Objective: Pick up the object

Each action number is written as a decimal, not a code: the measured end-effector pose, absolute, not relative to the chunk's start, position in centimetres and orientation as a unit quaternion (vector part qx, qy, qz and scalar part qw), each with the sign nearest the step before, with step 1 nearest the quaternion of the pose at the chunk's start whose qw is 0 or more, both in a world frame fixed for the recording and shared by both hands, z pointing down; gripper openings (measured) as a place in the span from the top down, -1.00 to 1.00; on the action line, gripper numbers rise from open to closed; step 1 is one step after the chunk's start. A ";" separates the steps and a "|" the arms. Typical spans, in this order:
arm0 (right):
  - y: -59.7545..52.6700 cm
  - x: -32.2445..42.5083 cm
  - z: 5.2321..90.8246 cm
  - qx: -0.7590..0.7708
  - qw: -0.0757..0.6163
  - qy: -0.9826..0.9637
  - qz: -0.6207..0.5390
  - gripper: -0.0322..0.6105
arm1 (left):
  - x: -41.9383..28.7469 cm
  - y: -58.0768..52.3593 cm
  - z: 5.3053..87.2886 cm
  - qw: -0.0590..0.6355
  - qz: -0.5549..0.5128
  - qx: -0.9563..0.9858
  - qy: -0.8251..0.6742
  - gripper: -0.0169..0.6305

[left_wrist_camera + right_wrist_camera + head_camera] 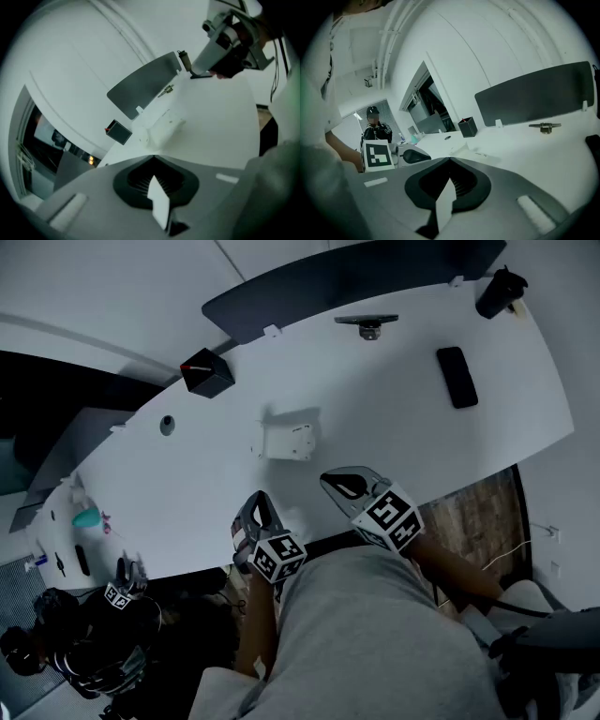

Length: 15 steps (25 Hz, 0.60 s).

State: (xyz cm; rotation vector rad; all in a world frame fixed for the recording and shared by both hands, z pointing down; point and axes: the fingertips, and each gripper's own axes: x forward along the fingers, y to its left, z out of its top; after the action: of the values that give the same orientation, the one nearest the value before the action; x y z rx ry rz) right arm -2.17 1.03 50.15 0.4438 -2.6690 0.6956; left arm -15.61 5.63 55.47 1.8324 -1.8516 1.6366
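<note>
Hanging at the near edge of the curved white table [394, 437], the left gripper [257, 510] and the right gripper [343, 483] each have their jaws closed together, gripping nothing. Just beyond them, apart from both, the small white boxy plastic object [289, 440] lies on the tabletop. Farther off sit a black cube-shaped box [207, 372] to the left, a flat black rectangular phone [457, 377] to the right, and a dark grey partition panel [356, 277] along the far edge.

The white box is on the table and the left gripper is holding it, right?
Not quite. The white box is on the table, but the left gripper is not holding it: the head view shows it at the table's near edge, apart from the box.
</note>
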 end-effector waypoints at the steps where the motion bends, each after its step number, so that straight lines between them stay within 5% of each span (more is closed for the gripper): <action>1: 0.4 -1.9 50.4 0.162 0.174 -0.940 0.245 0.89 | -15.5 4.9 55.8 -0.006 0.559 0.587 -0.585 0.94; 5: -1.9 -0.7 50.8 0.188 0.176 -0.935 0.243 0.89 | -14.5 1.9 56.9 -0.146 0.648 0.550 -0.506 0.81; 7: -2.3 -0.1 50.4 0.202 0.173 -0.933 0.243 0.89 | -14.2 0.9 58.1 -0.183 0.679 0.540 -0.462 -0.05; 9: -2.8 0.5 50.1 0.217 0.171 -0.930 0.242 0.89 | -14.2 -0.2 59.5 -0.208 0.698 0.535 -0.428 -0.36; 15: -3.9 1.9 49.9 0.269 0.166 -0.917 0.243 0.89 | -13.4 -3.8 61.2 -0.248 0.698 0.546 -0.391 -0.42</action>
State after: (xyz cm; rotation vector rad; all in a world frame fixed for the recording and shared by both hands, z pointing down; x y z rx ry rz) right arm 1.86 -3.88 49.87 0.7663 -2.6104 0.6931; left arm -13.38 -3.79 61.20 2.0531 -1.4699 2.6264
